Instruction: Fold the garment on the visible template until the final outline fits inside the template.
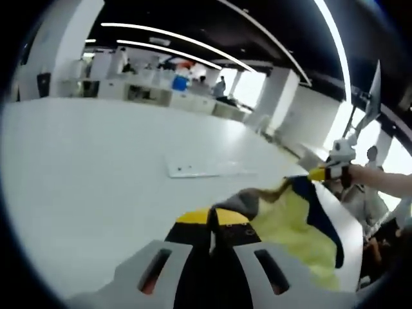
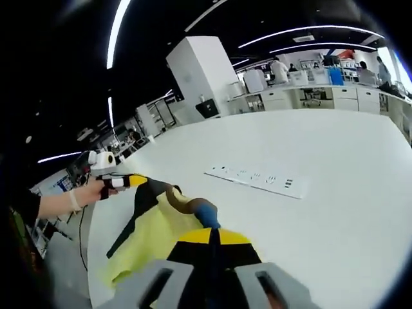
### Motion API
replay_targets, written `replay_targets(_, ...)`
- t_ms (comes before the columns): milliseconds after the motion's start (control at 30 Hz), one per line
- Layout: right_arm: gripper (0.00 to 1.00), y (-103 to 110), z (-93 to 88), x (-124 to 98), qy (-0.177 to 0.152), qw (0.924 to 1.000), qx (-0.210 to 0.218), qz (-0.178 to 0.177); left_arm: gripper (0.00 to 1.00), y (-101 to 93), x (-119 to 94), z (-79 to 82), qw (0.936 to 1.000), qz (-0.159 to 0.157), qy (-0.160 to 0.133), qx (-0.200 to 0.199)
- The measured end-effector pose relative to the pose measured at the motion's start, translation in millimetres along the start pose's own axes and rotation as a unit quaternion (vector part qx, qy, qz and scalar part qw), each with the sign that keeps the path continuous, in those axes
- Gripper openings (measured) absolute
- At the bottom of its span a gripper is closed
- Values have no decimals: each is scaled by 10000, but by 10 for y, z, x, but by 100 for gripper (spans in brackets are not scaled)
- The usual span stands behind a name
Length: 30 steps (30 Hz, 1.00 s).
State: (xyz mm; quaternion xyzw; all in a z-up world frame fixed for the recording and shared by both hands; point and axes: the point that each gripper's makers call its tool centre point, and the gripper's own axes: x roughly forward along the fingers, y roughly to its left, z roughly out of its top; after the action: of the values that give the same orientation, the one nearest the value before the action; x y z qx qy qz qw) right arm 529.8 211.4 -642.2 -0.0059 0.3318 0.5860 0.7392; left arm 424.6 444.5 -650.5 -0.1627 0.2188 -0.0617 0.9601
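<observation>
The garment point(image 1: 293, 225) is yellow with navy trim and hangs stretched between both grippers above the white table point(image 1: 96, 167). In the left gripper view my left gripper point(image 1: 211, 220) is shut on a grey and yellow part of the cloth. The right gripper point(image 1: 329, 171), held in a hand, pinches the navy edge at the right. In the right gripper view my right gripper point(image 2: 211, 237) is shut on the garment point(image 2: 154, 235) beside a blue cuff point(image 2: 207, 213). The left gripper point(image 2: 119, 181) grips the far corner at the left. I cannot make out a template outline on the table.
A flat white strip with sockets point(image 1: 209, 168) point(image 2: 257, 179) lies on the table beyond the garment. White counters and pillars point(image 2: 199, 71) stand behind, with people far off. The table edge point(image 2: 90, 225) runs near the left gripper.
</observation>
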Motion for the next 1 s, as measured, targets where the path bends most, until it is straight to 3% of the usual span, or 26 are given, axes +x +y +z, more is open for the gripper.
replay_targets(133,0,-39,-170,109,276,9996,-13,18,0,33,79,-190,9997,3,236,-8)
replay_targets(467,0,-127,-518,200,850,9963,-107,-57,0,196,140,-480,9975,151,680,-67)
replay_targets(667,0,-140,-571,237,927,9956,-118,-61,0,205,166,-603,9958,177,900,49)
replay_targets(900,0,-168,-551,252,871,9962,-40,-83,0,231,181,-609,9955,183,930,37)
replay_targets(1000,0,-162,-537,254,855,9963,-86,-73,0,221,196,-603,9951,149,942,251)
